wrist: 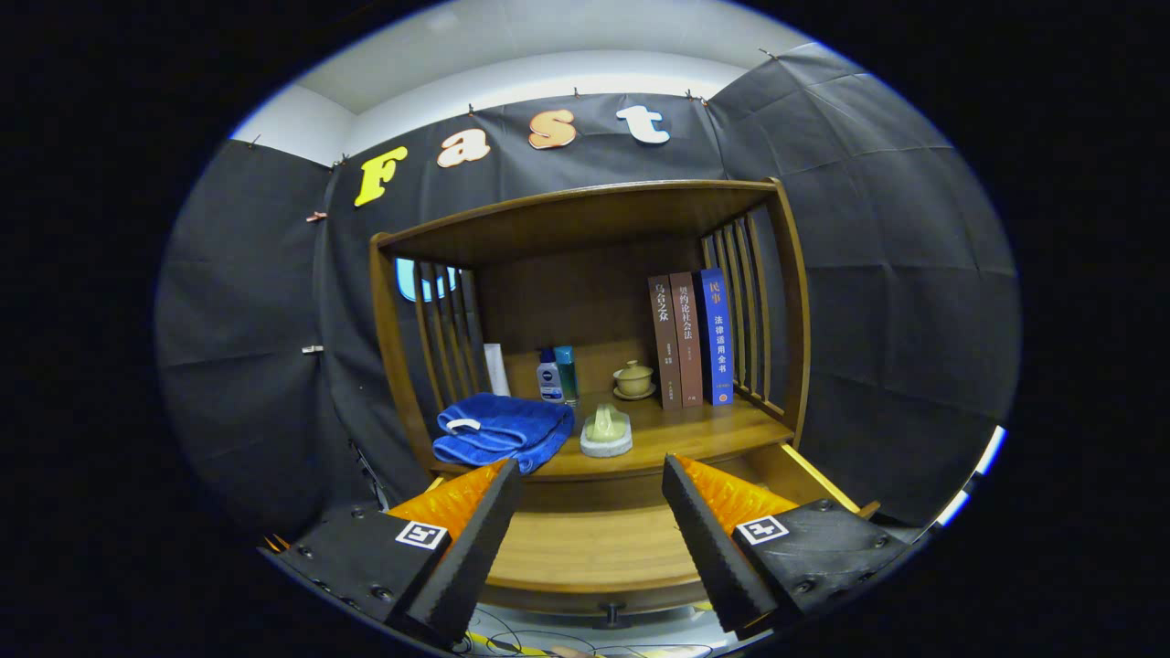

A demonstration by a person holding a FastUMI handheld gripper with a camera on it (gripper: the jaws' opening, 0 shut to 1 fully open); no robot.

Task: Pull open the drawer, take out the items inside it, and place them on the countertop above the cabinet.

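Countertop [695, 429] beyond hand-held gripper [592, 475] (fingers apart)

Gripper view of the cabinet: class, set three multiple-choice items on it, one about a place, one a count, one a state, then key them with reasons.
1. Where does the blue towel lie?
A. on the countertop
B. in the drawer
C. on the books

2. How many books stand upright?
A. two
B. three
C. five

3. How is the gripper?
A. open
B. shut on the towel
C. shut on the knob

Key: 1 A, it rests beside the soap dish. 2 B, three spines show. 3 A, its fingers stand apart over the pulled-out drawer.
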